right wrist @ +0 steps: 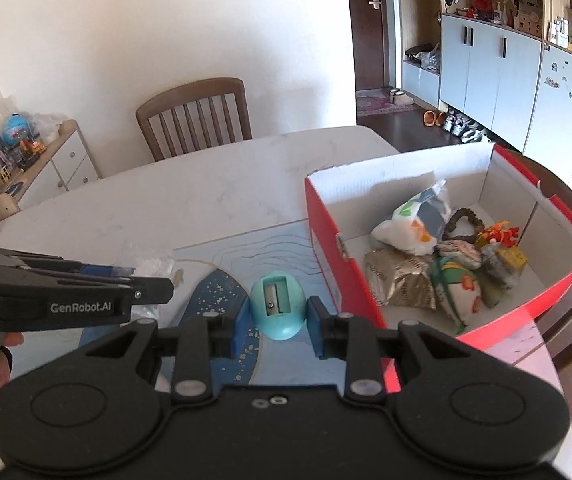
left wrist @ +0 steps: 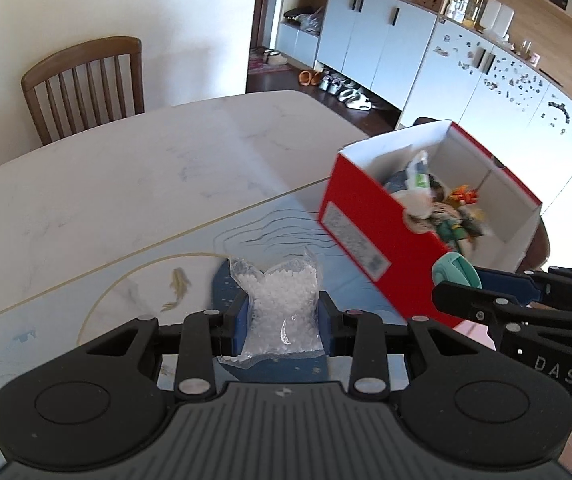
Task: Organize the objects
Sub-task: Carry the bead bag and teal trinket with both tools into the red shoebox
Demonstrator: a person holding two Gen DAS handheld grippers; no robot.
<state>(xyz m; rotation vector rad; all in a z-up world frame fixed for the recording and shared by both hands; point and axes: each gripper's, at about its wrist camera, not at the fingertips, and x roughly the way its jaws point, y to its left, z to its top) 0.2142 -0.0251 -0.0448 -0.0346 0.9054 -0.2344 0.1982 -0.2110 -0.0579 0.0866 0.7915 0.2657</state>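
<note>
Sharpener (right wrist: 278, 307), teal, sits clamped in my right gripper (right wrist: 275, 326) just left of the red box (right wrist: 326, 256). Bag of white beads (left wrist: 281, 304) is pinched in my left gripper (left wrist: 281, 326). Box already holds several items; I judge these two remain to deposit.

Both wrist views forward — sharing red box (left wrist: 370, 236)

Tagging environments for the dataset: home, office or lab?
Likely a home dining area: marble-look table with wooden chair, shoes under hallway cabinets, front door.
</note>
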